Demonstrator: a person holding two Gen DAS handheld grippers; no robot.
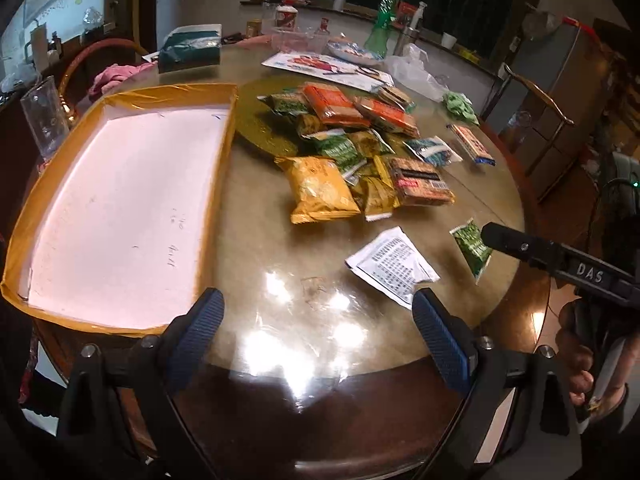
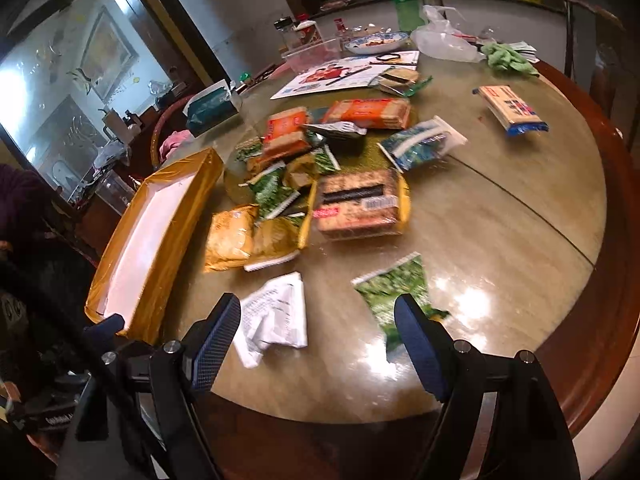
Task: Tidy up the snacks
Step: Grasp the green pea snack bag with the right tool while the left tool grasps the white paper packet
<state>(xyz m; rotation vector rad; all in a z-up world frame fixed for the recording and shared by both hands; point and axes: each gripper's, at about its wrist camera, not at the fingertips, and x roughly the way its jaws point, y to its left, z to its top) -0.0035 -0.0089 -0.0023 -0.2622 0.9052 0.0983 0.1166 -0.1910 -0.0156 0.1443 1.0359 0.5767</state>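
Left gripper [image 1: 316, 336] hovers with jaws spread, empty, beside the yellow-edged tray [image 1: 120, 216] at the table's left. Snack pile [image 1: 352, 148] heaped mid-table; a white packet [image 2: 276, 316] and green packet [image 2: 396, 292] lie apart nearer the edge. Right gripper [image 2: 318, 344] gapes wide above those two, holding nothing.

green bottle [image 1: 379, 28] | tissue pack [image 1: 189, 49] | plastic bag [image 2: 442, 36] | glass [image 1: 43, 118]
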